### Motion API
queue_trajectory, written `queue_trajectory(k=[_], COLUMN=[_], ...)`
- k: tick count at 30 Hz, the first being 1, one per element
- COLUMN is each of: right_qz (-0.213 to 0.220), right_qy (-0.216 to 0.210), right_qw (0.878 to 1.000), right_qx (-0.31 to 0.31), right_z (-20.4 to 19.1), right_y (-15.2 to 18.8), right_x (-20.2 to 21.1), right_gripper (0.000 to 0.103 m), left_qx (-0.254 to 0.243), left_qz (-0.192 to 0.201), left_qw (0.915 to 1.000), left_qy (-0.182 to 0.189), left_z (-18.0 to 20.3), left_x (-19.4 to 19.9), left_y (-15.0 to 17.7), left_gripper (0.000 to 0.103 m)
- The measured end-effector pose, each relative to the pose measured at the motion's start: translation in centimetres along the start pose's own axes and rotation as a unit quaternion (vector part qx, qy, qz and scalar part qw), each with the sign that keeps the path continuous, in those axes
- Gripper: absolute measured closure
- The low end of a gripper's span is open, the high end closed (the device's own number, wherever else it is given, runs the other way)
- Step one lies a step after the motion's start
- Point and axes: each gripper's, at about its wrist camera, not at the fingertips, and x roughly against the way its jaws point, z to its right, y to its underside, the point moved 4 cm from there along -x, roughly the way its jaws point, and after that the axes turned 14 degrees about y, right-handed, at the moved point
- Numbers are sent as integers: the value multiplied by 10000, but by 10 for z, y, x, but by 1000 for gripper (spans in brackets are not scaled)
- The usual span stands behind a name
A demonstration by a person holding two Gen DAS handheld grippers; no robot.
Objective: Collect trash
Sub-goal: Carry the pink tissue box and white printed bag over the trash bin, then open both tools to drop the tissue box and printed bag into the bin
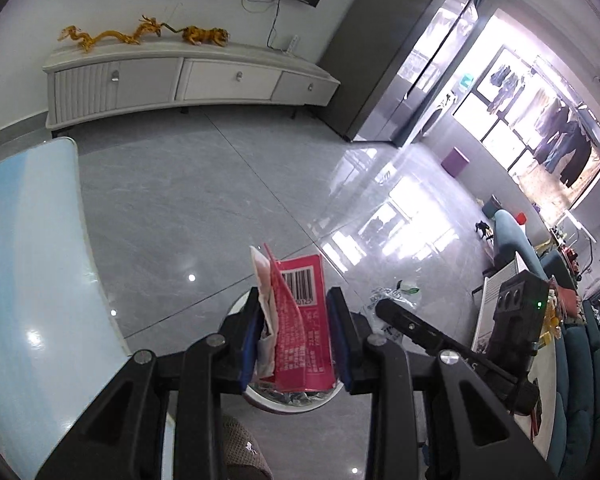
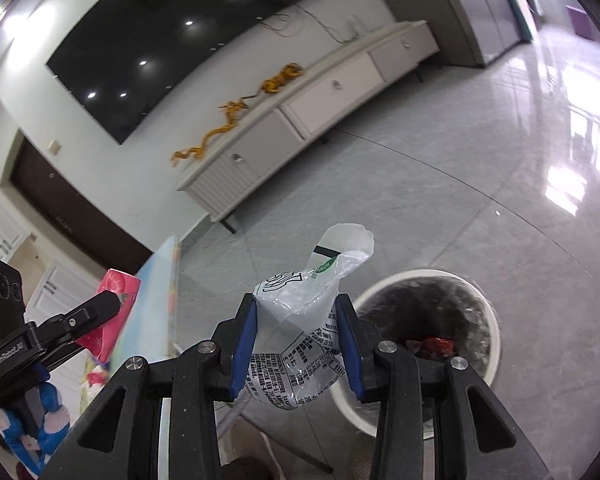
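Red wrapper sat clamped in the left gripper, right over the white bin; clear printed plastic bag was pinched in the right gripper, just beside the bin's rim. Some red scraps already lay inside; both held pieces remained to be dropped. Blue-topped table edge stood close on the left; floor around the bin looked unobstructed.

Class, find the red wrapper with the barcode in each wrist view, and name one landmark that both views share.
Left wrist view: red wrapper at bottom centre, clamped in the left gripper.
Right wrist view: red wrapper at left edge, again in that gripper.
Shared landmark: white TV cabinet.
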Motion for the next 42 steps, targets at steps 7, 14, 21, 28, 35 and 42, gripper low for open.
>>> queue_trajectory(k=[7, 14, 21, 28, 35, 42], right_qz=[-426, -655, -611, -346, 131, 672], right_qy=[294, 513, 657, 751, 960, 1064], right_qw=[9980, 9951, 9936, 9946, 9946, 9920], right_qx=[-369, -539, -686, -629, -380, 42], right_z=[45, 65, 79, 75, 55, 17], right_y=[0, 5, 2, -7, -16, -22], right_x=[-33, -47, -40, -21, 13, 53], right_gripper=[60, 46, 44, 44, 44, 43], left_qx=[150, 473, 441, 304, 246, 136], left_qz=[-556, -763, -740, -349, 431, 758], left_qw=[9983, 9957, 9963, 9984, 9972, 9937], left_qy=[124, 229, 68, -333, -565, -817], left_z=[8, 2, 6, 5, 6, 8], left_x=[-82, -123, -126, -96, -43, 14], left_y=[3, 8, 9, 11, 6, 14], left_gripper=[71, 50, 49, 49, 49, 49])
